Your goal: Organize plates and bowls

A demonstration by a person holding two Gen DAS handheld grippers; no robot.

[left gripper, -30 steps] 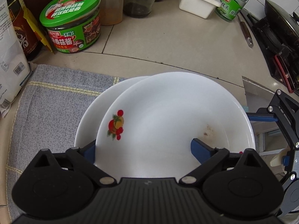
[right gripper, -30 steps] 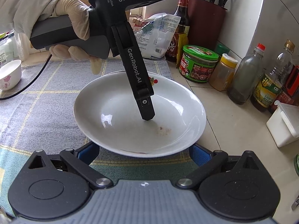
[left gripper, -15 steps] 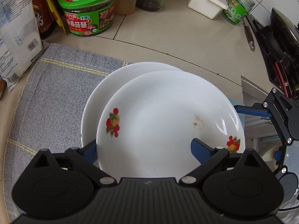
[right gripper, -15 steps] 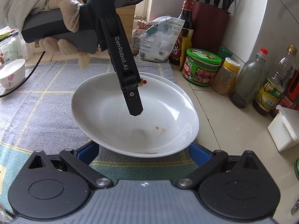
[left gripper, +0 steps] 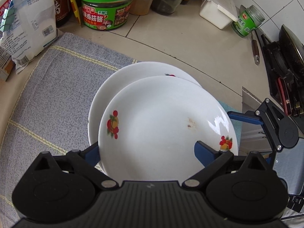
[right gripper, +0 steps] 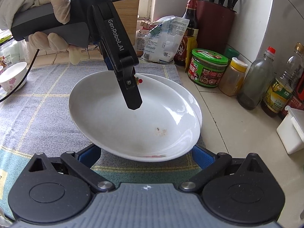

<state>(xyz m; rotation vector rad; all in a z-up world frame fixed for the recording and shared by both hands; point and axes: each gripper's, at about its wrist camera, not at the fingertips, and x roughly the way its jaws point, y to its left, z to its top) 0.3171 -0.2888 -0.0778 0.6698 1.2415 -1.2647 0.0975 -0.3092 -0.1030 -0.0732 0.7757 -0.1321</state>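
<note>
The tiled surface [left gripper: 171, 43] carries a grey checked cloth [left gripper: 57, 95], and on it lies my lower white plate [left gripper: 106, 87]. A second fruit-printed plate [left gripper: 161, 125] sits tilted on top, overlapping it. My left tongs [left gripper: 146, 152] straddle that plate's rim, spread wide. My right tongs [right gripper: 146, 154] are wide too, flanking the near rim.

top plate [left gripper: 161, 121]: white, fruit prints, small stain, tilted over lower plate
lower plate [left gripper: 106, 87]: white, flat on cloth [left gripper: 57, 87]
</note>
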